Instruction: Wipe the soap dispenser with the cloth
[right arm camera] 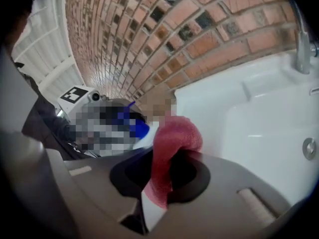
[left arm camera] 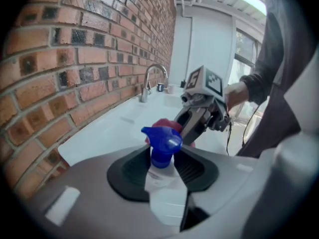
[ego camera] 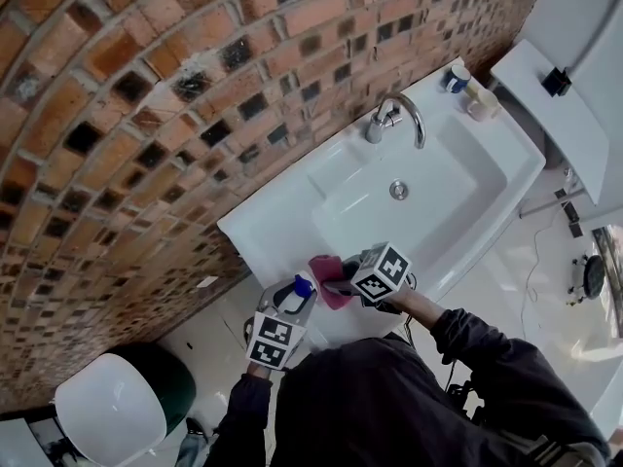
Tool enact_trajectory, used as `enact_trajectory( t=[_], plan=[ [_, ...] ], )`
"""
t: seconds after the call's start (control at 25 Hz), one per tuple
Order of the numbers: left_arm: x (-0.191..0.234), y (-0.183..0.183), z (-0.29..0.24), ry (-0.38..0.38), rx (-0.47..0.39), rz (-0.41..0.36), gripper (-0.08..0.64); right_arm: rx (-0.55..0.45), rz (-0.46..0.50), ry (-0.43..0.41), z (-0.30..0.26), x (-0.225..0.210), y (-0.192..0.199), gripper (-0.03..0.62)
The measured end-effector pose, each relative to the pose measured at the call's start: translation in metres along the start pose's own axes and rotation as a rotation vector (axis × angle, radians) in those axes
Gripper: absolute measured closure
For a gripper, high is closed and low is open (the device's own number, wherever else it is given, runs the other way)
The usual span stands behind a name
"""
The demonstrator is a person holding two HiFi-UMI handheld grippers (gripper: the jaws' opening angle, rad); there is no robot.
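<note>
Left gripper (left arm camera: 162, 159): jaws partly closed, pinching the soap dispenser (left arm camera: 162, 148) at the top of its white body, just under the blue pump head. The pads press it from both sides. The dispenser's long axis appears to run along the gripper's own line, with the body toward the camera and the pump end past the jaw tips. In the head view the dispenser (ego camera: 304, 286) is held off any surface, over the near left edge of the white sink (ego camera: 467, 202), close to the person's chest.

Key relation: the red-pink cloth (left arm camera: 163, 125) sits just beyond the pump head, on its right side in the head view. I cannot tell whether it touches or is a hair apart. The pump spout points left, away from the cloth.

Right gripper (right arm camera: 162, 179): jaws pressed together on the cloth (right arm camera: 175, 142), with a rounded fold sticking out ahead of the tips. From here the blue pump lies up and left of the fold, partly masked.

Judgement: the right hand is the working one. The wipe needs the fold carried leftward onto the pump head and then along the body's axis, while the left hand only holds.
</note>
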State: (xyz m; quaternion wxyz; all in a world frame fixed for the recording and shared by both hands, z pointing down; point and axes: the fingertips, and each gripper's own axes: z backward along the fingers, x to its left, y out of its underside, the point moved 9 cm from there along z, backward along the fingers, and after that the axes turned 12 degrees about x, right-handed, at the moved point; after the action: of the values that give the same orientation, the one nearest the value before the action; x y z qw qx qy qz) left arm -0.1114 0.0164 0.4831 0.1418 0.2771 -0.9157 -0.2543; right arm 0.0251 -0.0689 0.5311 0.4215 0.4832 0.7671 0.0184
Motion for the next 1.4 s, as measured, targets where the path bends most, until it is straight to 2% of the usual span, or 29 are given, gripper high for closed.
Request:
enact_trajectory(
  t=[0.16, 0.36, 0.44, 0.64, 1.4],
  plan=[
    [-0.004, 0.009, 0.018, -0.016, -0.041, 0.054, 0.411, -0.073, 0.06, 0.033, 0.029, 0.032, -0.001, 0.529],
    [-0.01, 0.022, 0.048, 0.007, -0.183, 0.229, 0.413, -0.167, 0.101, 0.019, 0.054, 0.075, -0.001, 0.529],
    [-0.013, 0.024, 0.056, 0.011, -0.224, 0.26, 0.417, -0.181, 0.134, 0.027, 0.058, 0.088, -0.001, 0.529],
    [-0.017, 0.024, 0.055, 0.03, -0.232, 0.245, 0.431, -0.162, 0.217, 0.065, 0.056, 0.103, -0.004, 0.529],
    [-0.019, 0.018, 0.058, 0.053, -0.25, 0.202, 0.448, -0.168, 0.235, 0.076, 0.056, 0.112, -0.007, 0.533]
  ],
)
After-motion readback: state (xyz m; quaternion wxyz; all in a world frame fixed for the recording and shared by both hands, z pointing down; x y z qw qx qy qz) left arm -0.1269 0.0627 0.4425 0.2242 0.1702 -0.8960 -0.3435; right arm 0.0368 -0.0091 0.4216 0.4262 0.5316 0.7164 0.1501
